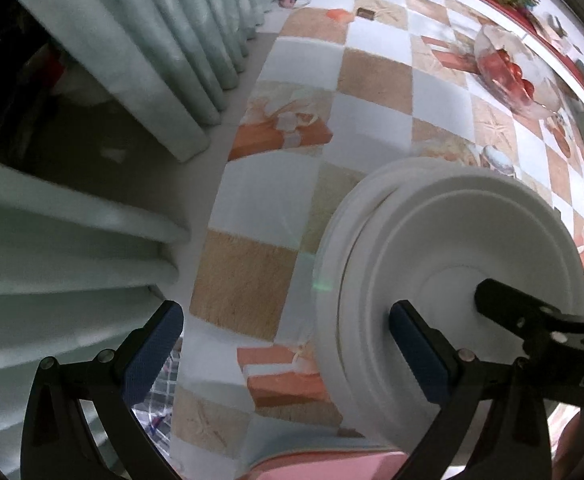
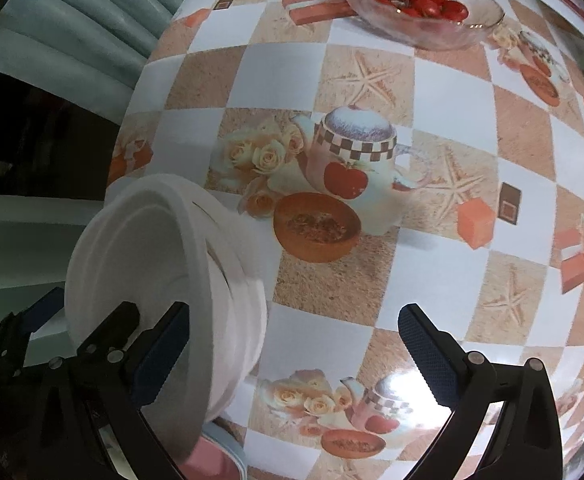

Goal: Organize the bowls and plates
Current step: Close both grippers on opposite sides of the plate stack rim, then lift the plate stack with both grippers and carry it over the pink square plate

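A stack of white plates stands tilted on its edge over the checked tablecloth, its flat faces turned toward me in the left wrist view. My left gripper is open wide, and its right pad overlaps the lower face of the stack. The right gripper's black finger reaches onto the centre of that face. In the right wrist view the same stack of white plates sits at the left. My right gripper is open, its left finger in front of the stack's rim. The left gripper's finger shows beside it.
A glass bowl of red tomatoes stands at the table's far side, also seen as the glass bowl. A pink dish lies at the near edge under the stack. Pale curtains hang beyond the table's left edge.
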The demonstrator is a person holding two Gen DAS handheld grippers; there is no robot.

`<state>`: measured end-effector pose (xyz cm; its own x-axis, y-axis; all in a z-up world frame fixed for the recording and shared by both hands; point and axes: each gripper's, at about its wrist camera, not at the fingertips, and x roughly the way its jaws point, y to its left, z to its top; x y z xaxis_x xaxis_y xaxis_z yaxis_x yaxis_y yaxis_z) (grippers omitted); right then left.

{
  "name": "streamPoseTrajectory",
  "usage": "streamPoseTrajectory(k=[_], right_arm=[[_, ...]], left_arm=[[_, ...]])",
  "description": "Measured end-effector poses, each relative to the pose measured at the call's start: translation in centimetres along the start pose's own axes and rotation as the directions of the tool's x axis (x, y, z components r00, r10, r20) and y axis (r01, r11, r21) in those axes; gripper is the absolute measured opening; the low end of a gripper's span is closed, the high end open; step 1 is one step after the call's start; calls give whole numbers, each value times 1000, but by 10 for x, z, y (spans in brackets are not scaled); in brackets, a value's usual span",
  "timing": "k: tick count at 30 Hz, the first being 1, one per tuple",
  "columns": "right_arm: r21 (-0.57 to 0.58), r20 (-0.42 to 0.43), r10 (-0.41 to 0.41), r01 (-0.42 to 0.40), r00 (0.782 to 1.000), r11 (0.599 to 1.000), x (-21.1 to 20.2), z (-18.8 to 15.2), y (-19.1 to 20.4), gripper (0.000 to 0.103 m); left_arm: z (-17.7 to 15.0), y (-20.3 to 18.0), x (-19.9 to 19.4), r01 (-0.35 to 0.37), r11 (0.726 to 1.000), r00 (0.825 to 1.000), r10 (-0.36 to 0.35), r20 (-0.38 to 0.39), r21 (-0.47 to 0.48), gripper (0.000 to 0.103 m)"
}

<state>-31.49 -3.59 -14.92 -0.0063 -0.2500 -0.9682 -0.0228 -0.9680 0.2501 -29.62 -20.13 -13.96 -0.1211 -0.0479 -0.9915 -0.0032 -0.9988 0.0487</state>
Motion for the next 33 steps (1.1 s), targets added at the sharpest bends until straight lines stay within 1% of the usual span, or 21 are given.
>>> streamPoseTrajectory(k=[2, 4, 6, 7, 8, 10, 12, 13, 15, 17, 19, 21, 24, 25, 26, 27, 29, 31, 32, 33], right_arm=[[0, 3, 4, -4, 1000, 1000, 4, 2, 2, 103], [2, 10, 0, -1, 1000, 1000, 6, 3, 3, 103], [9, 4, 17, -17, 1000, 1000, 9, 6, 1, 103], [15, -3, 31, -30, 1000, 999, 10, 7, -1, 100], [21, -11, 51, -51, 999, 998, 12, 8, -1, 98], [20, -15, 49, -49, 999, 999, 13, 11, -1, 97], [2, -4, 29, -29, 1000, 1000, 8, 10, -1, 97], [-3, 10, 16, -16, 1000, 1000, 3, 10, -4, 97], [-5, 39, 10, -9, 999, 1000, -8, 6, -9, 97], [-1, 59, 23, -23, 998, 1000, -14, 2, -13, 97], [8, 54, 35, -35, 998, 999, -13, 0, -16, 97], [14, 42, 49, -50, 998, 999, -8, -3, -15, 97], [2, 30, 64, -64, 997, 998, 7, -8, -7, 97], [7, 31, 76, -76, 997, 997, 8, -9, -7, 95], [33, 39, 108, -109, 993, 993, 11, -9, -11, 94], [51, 34, 123, -125, 992, 991, 14, -8, -13, 93], [70, 32, 162, -164, 986, 984, 17, -5, -15, 87], [63, 31, 205, -207, 978, 976, 17, 0, -10, 68], [58, 25, 216, -217, 976, 975, 16, 2, -7, 64], [52, 22, 223, -224, 974, 973, 15, 3, -4, 54]], left_arm=[[2, -4, 0, -21, 1000, 1000, 21, 18, 18, 102], [6, -6, 3, 1, 1000, 1000, -2, 15, 24, 101], [9, -4, 7, 31, 999, 999, -32, 6, 18, 100], [10, -4, 8, 41, 999, 999, -41, 4, 17, 100], [11, -4, 9, 44, 999, 999, -44, 5, 20, 100], [12, -5, 9, 40, 999, 999, -40, -1, 36, 99], [12, -5, 3, 16, 999, 1000, -17, 16, 50, 98], [9, -4, -4, 23, 998, 999, -25, 39, 54, 98], [6, 0, -13, 42, 998, 997, -45, 63, 40, 98], [6, 4, -13, 54, 998, 997, -56, 58, 24, 98], [8, 7, -3, 47, 999, 998, -48, 30, 20, 98], [8, 5, 3, 70, 998, 997, -70, 19, 11, 98], [6, 1, 6, 111, 994, 993, -112, 43, 21, 97], [6, 1, 7, 111, 994, 992, -111, 55, 18, 97], [8, 3, 8, 130, 991, 990, -131, 52, 8, 97], [10, 6, 11, 160, 987, 986, -160, 47, -7, 97], [11, 6, 11, 178, 984, 983, -177, 50, -7, 94], [11, 4, 11, 198, 980, 978, -199, 58, 11, 88], [10, 2, 10, 215, 976, 975, -216, 56, 14, 80], [12, 2, 9, 239, 971, 969, -239, 55, 17, 70]])
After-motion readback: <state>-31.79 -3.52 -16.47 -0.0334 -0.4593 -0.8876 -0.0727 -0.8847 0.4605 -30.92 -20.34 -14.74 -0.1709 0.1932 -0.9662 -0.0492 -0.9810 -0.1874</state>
